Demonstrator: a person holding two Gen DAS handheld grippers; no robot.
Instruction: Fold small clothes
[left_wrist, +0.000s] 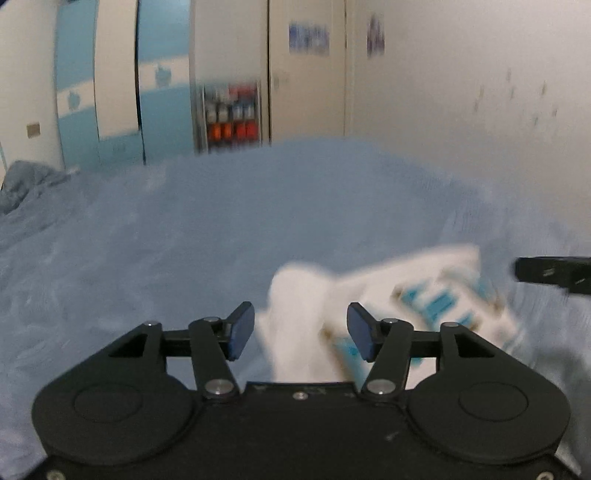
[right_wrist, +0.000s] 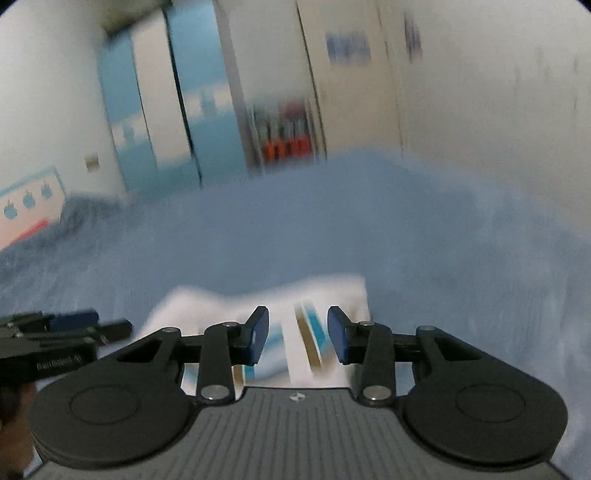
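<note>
White garment (left_wrist: 306, 321) lies on the blue bedspread (left_wrist: 166, 240). Our left gripper (left_wrist: 301, 330) and right gripper (right_wrist: 298, 334) hover over it, both spread wide, holding nothing. We pinch one layer per edge, lift evenly.

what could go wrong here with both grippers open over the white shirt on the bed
1. Both views are motion-blurred, so closing now could miss the white garment or catch only a loose layer.
2. The blue bedcover lies right under the cloth; the left gripper or the right gripper might pinch it too.
3. The grippers sit close side by side and could bump each other.
</note>
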